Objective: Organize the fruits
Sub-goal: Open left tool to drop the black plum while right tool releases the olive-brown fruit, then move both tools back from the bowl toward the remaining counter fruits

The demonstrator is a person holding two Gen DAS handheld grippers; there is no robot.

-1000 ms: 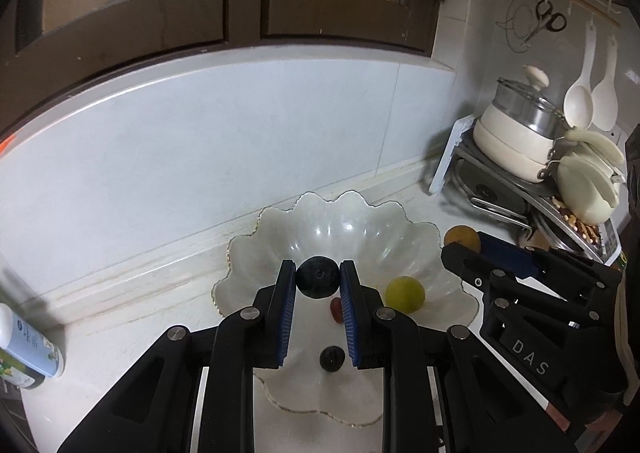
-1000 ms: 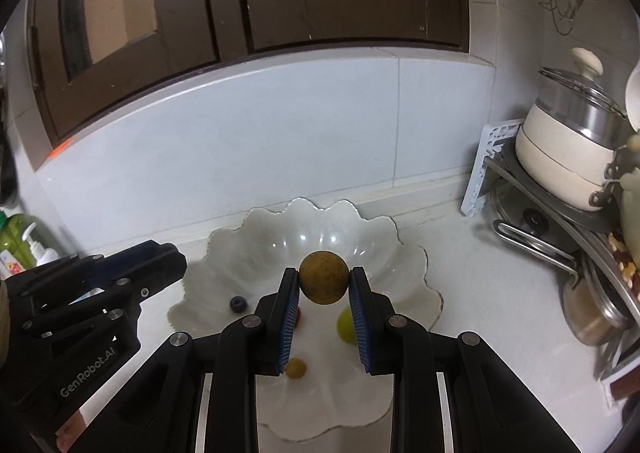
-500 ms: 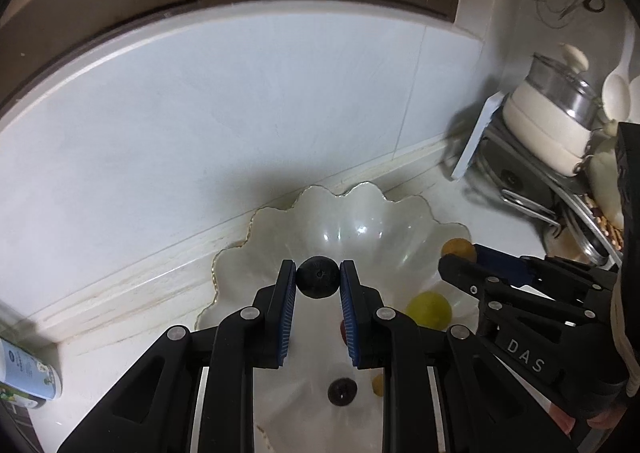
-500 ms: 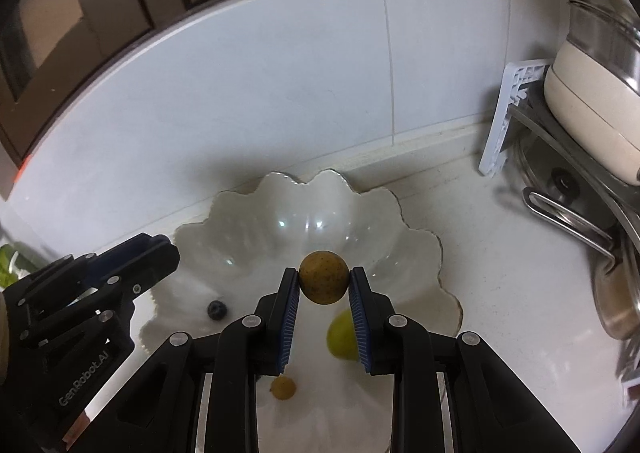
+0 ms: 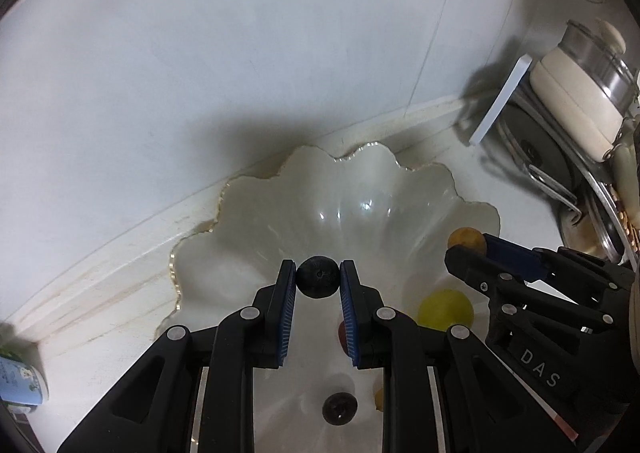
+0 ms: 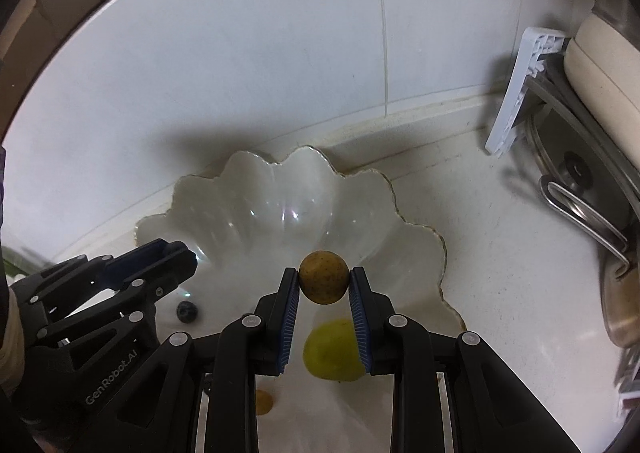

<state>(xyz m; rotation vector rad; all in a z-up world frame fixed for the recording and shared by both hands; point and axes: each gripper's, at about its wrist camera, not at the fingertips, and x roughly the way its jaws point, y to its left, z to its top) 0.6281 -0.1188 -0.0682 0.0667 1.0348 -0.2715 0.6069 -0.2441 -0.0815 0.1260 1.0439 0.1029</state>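
Note:
A white scalloped bowl [image 5: 280, 213] [image 6: 240, 205] sits on the counter against the wall. My left gripper [image 5: 318, 277] is shut on a dark blueberry [image 5: 318, 277] and hangs over the bowl. My right gripper [image 6: 324, 283] is shut on a speckled brown-yellow round fruit [image 6: 324, 281], also over the bowl; that fruit [image 5: 464, 239] shows in the left wrist view too. Inside the bowl lie a yellow-green fruit [image 5: 446, 309] [image 6: 332, 349], a second dark berry [image 5: 340, 407], a small orange fruit [image 6: 263, 401] and a red fruit [image 5: 343, 333], partly hidden by a finger.
A dish rack with a cream pot [image 5: 576, 101] and pan lids [image 6: 576, 181] fills the right side of the counter. A white tiled wall [image 5: 240, 73] stands right behind the bowl. A small bottle [image 5: 20, 385] stands at the far left.
Both grippers have come forward and down over the bowl and tilted more steeply downward, each still gripping its fruit. The bowl now looks larger and nearer.

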